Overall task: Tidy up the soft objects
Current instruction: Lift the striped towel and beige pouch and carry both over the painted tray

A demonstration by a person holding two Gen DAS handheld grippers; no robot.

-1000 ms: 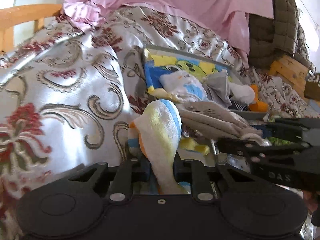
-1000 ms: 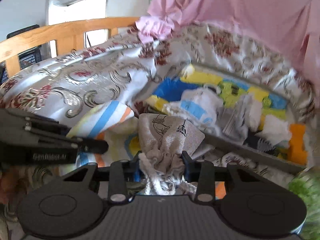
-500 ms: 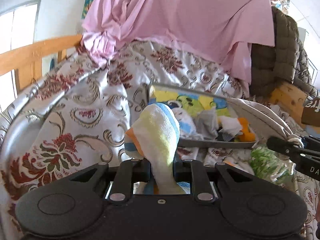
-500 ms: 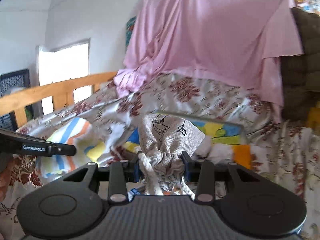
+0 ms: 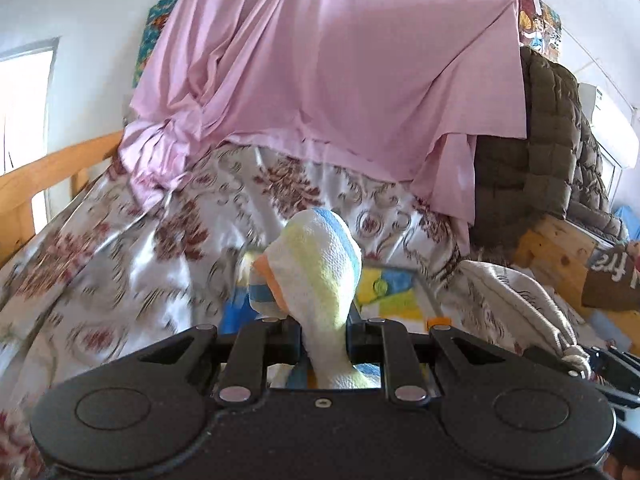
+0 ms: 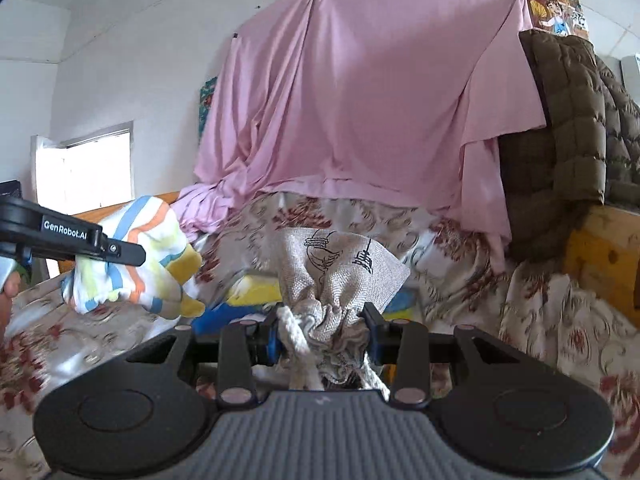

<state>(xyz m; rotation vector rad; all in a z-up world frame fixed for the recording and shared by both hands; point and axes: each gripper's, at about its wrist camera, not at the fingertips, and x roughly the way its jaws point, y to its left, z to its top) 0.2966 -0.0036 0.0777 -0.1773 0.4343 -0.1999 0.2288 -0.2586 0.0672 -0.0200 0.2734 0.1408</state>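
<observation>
My left gripper [image 5: 323, 332] is shut on a striped terry cloth [image 5: 316, 264], white with yellow, blue and orange bands, which stands up between the fingers. The right wrist view shows that same striped cloth [image 6: 136, 256] held in the air at the left by the left gripper [image 6: 120, 249]. My right gripper [image 6: 323, 330] is shut on the gathered neck of a beige drawstring pouch [image 6: 340, 264] with black line drawings and a white cord. The pouch [image 5: 516, 300] also appears at the right of the left wrist view. Below both lies a colourful bin [image 5: 392, 292], mostly hidden.
A floral satin bedspread [image 5: 120, 264] covers the bed, with a pink sheet [image 6: 360, 100] hung behind it. A brown quilted jacket [image 6: 568, 128] hangs at the right above a wooden board [image 6: 600, 256]. A wooden bed rail [image 5: 36, 184] runs at the left.
Both grippers have risen away from the bin, each keeping its cloth. The views now tilt up toward the pink sheet, and the bin's contents have dropped out of sight.
</observation>
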